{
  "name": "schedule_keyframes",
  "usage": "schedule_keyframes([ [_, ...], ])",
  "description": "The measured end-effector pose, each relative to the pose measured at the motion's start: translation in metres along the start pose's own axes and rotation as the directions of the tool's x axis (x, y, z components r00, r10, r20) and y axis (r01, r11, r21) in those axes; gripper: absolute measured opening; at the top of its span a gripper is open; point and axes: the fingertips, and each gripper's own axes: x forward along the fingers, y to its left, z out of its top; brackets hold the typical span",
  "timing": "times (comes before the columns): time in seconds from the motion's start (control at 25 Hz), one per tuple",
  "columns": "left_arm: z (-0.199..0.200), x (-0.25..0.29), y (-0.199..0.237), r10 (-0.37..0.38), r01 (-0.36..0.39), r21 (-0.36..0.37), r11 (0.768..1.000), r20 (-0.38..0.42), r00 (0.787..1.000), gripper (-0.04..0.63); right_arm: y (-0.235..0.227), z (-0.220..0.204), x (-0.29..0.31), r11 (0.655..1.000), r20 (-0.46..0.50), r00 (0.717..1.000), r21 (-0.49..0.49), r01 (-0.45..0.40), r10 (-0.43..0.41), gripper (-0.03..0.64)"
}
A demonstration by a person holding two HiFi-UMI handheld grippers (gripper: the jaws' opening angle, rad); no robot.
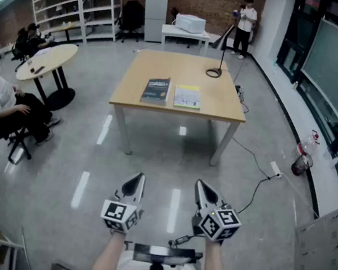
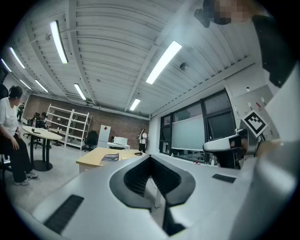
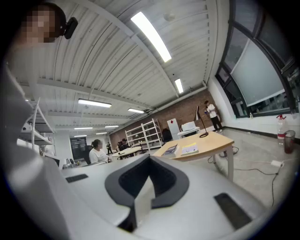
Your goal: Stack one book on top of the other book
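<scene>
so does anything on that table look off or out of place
Nothing stands out: the dark book and the pale book lie flat, side by side, near the front edge of the table, not yet stacked.

A black desk lamp (image 1: 214, 70) stands at the far edge of the worktop (image 1: 166, 68). A person (image 1: 4, 105) sits near a round table (image 1: 47, 61); white shelves (image 1: 81, 3) stand behind.

Two books side by side on the table (image 1: 223, 107), left book (image 1: 156, 89) just beside right book (image 1: 187, 96), lamp base (image 1: 213, 72) behind them, both grippers well short of the table.
</scene>
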Motion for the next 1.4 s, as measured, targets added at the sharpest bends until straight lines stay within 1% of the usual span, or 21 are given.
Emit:
schedule_keyframes([
  [0.16,0.004,0.014,0.004,-0.030,0.030,-0.001,1.000,-0.008,1.000,0.003,-0.005,0.009,0.009,1.000,0.030,1.000,-0.006,0.004,-0.004,-0.002],
  [0.4,0.004,0.012,0.011,-0.031,0.030,-0.016,0.999,-0.017,0.999,0.003,0.000,0.006,0.014,1.000,0.026,1.000,-0.005,0.002,-0.002,-0.002],
  [0.6,0.002,0.007,0.015,-0.036,0.036,-0.021,0.999,-0.035,0.999,0.003,0.004,0.006,0.011,0.999,0.046,0.999,0.050,-0.017,0.015,-0.002],
  [0.8,-0.005,0.003,0.020,-0.018,0.017,-0.034,0.999,-0.035,0.999,0.003,0.002,-0.002,0.009,0.998,0.036,0.999,0.062,-0.033,0.031,-0.002],
  [0.96,-0.006,0.003,0.021,-0.013,0.012,-0.042,0.999,-0.011,1.000,0.003,-0.001,-0.012,0.011,0.988,0.004,0.998,0.138,-0.067,0.067,-0.002],
  [1.12,-0.005,0.010,0.013,-0.012,0.012,-0.035,0.999,0.002,1.000,0.003,-0.011,-0.011,0.007,0.988,-0.001,0.998,0.143,-0.055,0.056,-0.002],
  [1.2,-0.009,0.016,0.007,-0.027,0.026,-0.048,0.999,-0.005,1.000,0.003,-0.023,-0.015,0.005,0.988,-0.021,0.999,0.149,-0.028,0.032,-0.002],
  [1.28,-0.015,0.022,0.002,-0.055,0.053,-0.085,0.995,-0.018,0.998,0.003,-0.038,-0.024,0.004,0.988,-0.064,0.998,0.153,0.024,-0.014,-0.002],
  [1.32,-0.018,0.024,0.000,-0.063,0.060,-0.107,0.992,-0.019,0.998,0.003,-0.044,-0.029,0.003,0.986,-0.080,0.997,0.160,0.035,-0.022,-0.002],
  [1.4,-0.023,0.026,-0.004,-0.049,0.048,-0.126,0.991,-0.007,0.999,0.003,-0.049,-0.034,0.001,0.980,-0.085,0.996,0.200,0.003,0.014,-0.002],
])
